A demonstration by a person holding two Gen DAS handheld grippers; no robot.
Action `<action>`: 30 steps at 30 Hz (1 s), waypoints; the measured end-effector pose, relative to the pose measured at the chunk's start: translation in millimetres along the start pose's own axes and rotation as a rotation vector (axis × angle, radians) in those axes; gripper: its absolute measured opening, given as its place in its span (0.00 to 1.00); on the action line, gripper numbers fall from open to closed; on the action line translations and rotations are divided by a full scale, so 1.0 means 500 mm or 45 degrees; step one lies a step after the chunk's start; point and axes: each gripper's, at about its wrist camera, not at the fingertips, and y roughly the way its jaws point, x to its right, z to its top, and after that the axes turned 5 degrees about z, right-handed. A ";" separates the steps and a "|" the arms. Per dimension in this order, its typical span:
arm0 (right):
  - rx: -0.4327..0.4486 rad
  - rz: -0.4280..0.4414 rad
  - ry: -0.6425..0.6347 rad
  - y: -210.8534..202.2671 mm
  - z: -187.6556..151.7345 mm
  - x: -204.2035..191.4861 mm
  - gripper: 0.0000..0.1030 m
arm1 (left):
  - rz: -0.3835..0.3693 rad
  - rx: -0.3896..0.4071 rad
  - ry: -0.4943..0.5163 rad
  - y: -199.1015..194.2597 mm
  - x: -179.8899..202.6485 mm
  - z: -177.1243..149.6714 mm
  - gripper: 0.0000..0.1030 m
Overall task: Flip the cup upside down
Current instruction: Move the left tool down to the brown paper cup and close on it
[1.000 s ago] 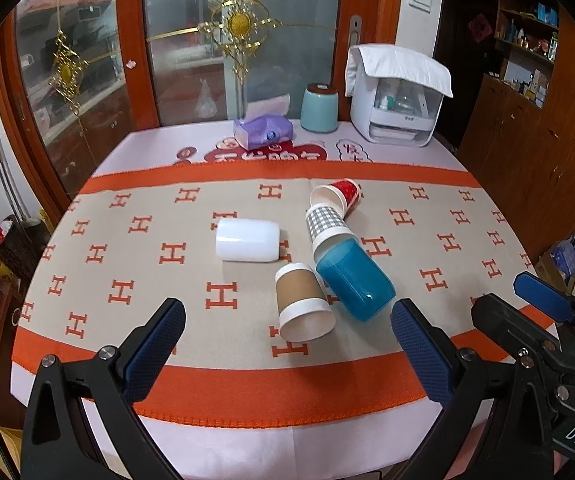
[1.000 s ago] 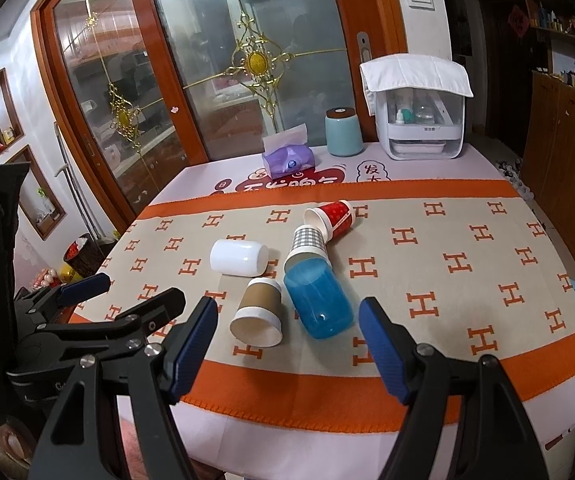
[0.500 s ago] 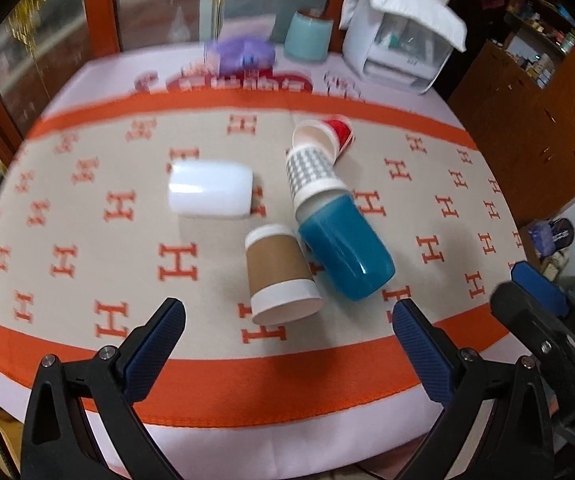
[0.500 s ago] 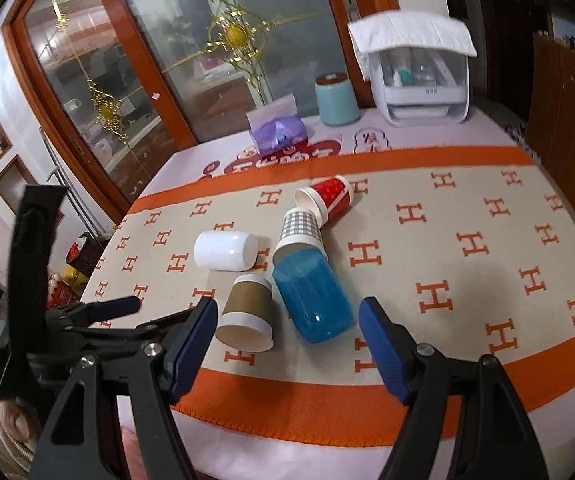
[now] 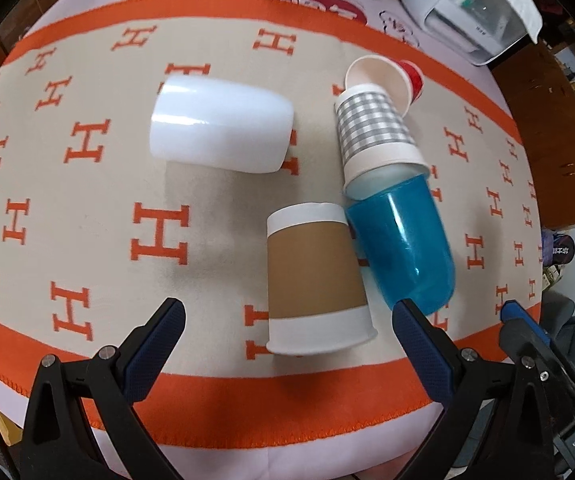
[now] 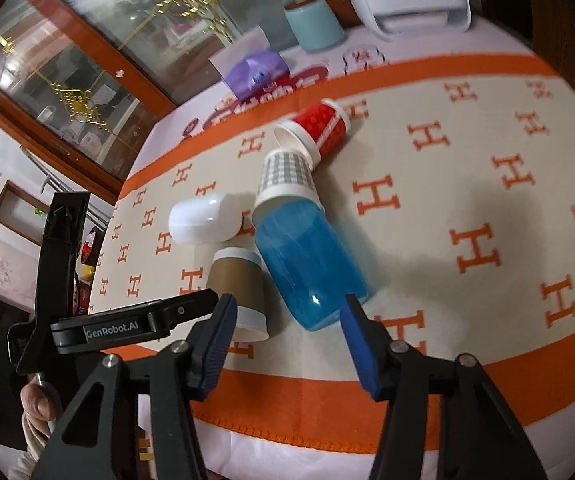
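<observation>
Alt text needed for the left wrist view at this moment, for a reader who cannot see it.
The open left gripper hovers just short of a brown paper cup lying on its side on an orange-and-beige H-patterned tablecloth. Beside it lie a blue plastic cup, a grey checked cup, a red cup and a white cup.

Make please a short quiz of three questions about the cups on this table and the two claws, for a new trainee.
1. True or false: the brown cup stands upright on its base.
2. Which cup lies nearest between the right claw fingers? A) white cup B) blue cup C) red cup
3. Fill in: the checked cup has its mouth against the ____ cup.

Key: 1 false, it lies on its side. 2 B. 3 blue.
The left claw is open too, holding nothing.
</observation>
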 end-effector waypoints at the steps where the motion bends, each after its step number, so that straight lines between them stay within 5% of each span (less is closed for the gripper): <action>1: -0.013 0.007 0.012 0.007 0.002 0.003 0.49 | -0.003 -0.013 -0.001 0.007 0.002 0.003 0.99; 8: -0.051 0.013 0.048 0.035 0.001 0.015 0.46 | 0.000 -0.059 0.002 0.044 0.015 0.024 0.99; 14: -0.058 0.011 0.068 0.036 -0.001 0.028 0.46 | 0.002 -0.094 0.021 0.075 0.043 0.031 0.89; 21: -0.053 0.013 0.073 0.030 -0.007 0.033 0.46 | 0.001 -0.141 0.034 0.101 0.056 0.029 0.60; 30: -0.031 0.024 0.075 0.008 -0.023 0.029 0.46 | 0.008 -0.090 0.045 0.060 0.063 0.008 0.60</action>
